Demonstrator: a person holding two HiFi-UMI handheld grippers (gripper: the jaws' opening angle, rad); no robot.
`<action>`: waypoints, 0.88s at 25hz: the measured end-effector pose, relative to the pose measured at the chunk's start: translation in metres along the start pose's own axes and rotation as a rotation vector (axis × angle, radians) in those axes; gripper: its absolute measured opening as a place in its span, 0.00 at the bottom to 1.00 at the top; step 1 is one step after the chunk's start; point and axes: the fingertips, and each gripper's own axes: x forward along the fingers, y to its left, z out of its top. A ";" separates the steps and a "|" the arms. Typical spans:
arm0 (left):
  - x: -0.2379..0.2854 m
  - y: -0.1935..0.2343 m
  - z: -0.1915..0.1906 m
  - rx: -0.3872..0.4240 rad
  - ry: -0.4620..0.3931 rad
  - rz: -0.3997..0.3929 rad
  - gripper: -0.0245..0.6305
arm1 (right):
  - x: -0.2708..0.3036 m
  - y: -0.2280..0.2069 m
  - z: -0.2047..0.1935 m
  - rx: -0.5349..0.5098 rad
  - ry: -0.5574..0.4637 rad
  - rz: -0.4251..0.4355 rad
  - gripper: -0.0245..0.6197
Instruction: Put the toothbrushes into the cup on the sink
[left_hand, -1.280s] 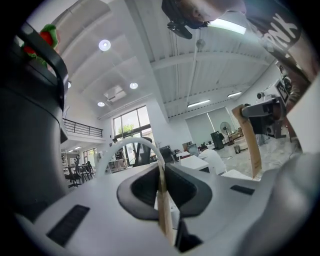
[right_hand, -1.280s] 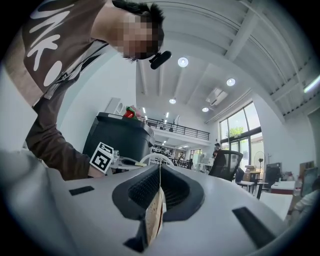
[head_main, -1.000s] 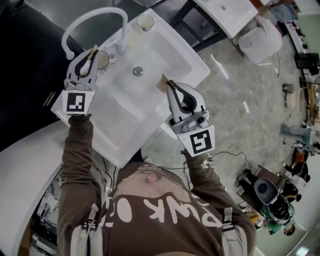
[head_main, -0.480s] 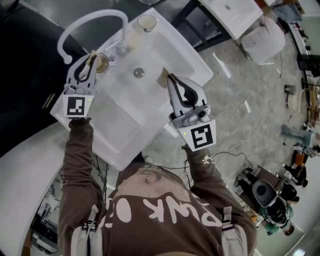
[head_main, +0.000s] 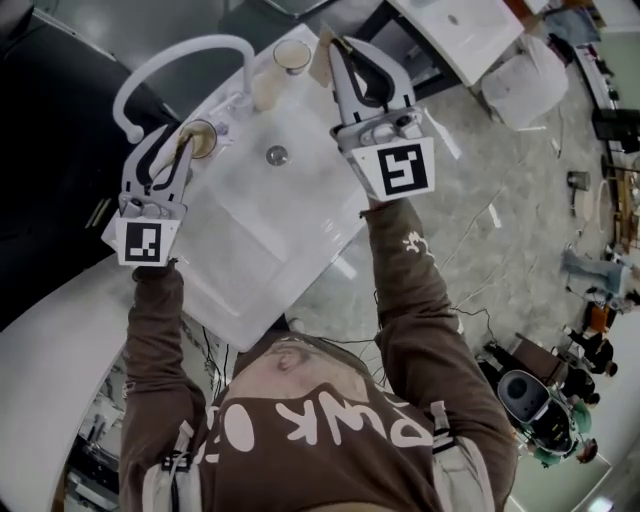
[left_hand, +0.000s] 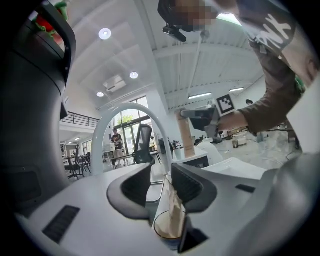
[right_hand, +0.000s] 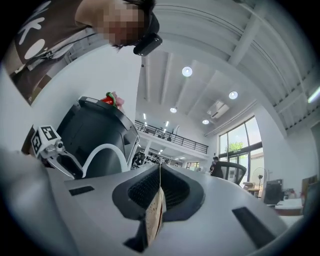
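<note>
Toothbrush no. 1 (head_main: 186, 146) is already in the cup (head_main: 201, 138) on the sink (head_main: 240, 300) rim, near the base of the faucet (head_main: 180, 52); toothbrush no. 2 (head_main: 322, 62) is not yet placed. Head view: my left tool (head_main: 177, 140) lies level at that cup. My right tool (head_main: 337, 48) carries no. 2 over the far rim, just beside a second cup (head_main: 291, 52). Judged half done: one in, one left to drop. The sink is glossy white and rectangular with rounded corners; the faucet is a white arched tube. Left gripper view: the left tool (left_hand: 162, 184) jaws have just been opening and stand wide. No. 1 (left_hand: 175, 212) stands between them, leaning in the cup (left_hand: 167, 234), with the pads (left_hand: 192, 186) clear of it. It reads as a flat beige strip, probably paper-wrapped. The cup is pale and round-rimmed. The pads are black, ribbed and rubbery-looking. Right gripper view: the right tool (right_hand: 160, 175) is clamped tight on no. 2 (right_hand: 156, 215). That one is a thin flat beige sleeve, finely speckled, with a red line along one edge. It is held edge-on, and its lower end hangs below the pads. Which cup it is meant for I cannot tell.
</note>
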 end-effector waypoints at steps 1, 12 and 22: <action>0.000 0.000 0.002 0.001 -0.002 0.000 0.22 | 0.011 -0.005 -0.008 0.013 0.014 -0.004 0.06; -0.006 0.008 0.008 0.001 -0.008 0.008 0.22 | 0.076 -0.011 -0.126 0.134 0.121 -0.021 0.06; 0.002 0.004 0.009 0.009 -0.019 0.009 0.22 | 0.073 -0.007 -0.194 0.119 0.236 -0.028 0.06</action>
